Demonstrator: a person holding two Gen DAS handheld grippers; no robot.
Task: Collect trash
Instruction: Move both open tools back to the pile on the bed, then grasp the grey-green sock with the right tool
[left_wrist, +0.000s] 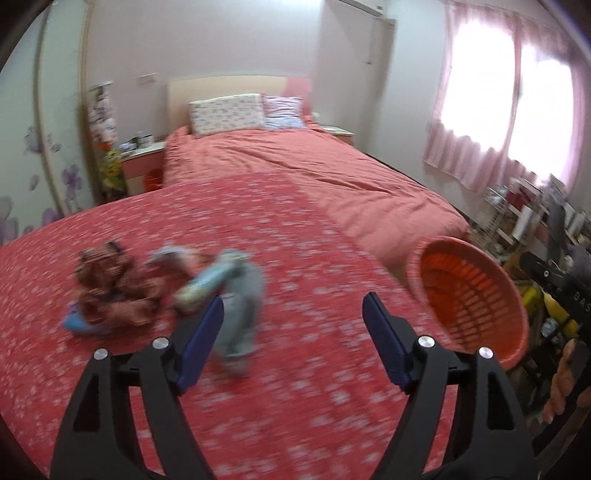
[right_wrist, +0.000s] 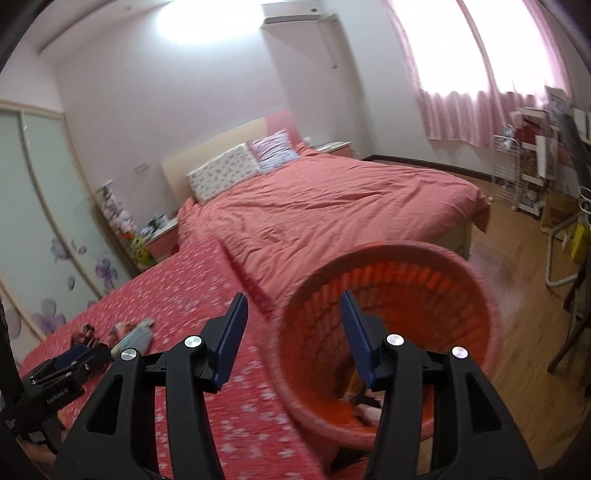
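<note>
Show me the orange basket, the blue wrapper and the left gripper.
orange basket (right_wrist: 476, 295): right wrist view, far rim.
blue wrapper (left_wrist: 207, 282): left wrist view, its middle.
left gripper (left_wrist: 293, 343): left wrist view, midway between fingertips.

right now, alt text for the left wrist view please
Open left gripper above a red patterned bedspread, nothing between its fingers. Blurred wrappers lie ahead left; an orange basket stands right, at the bed's edge.
</note>
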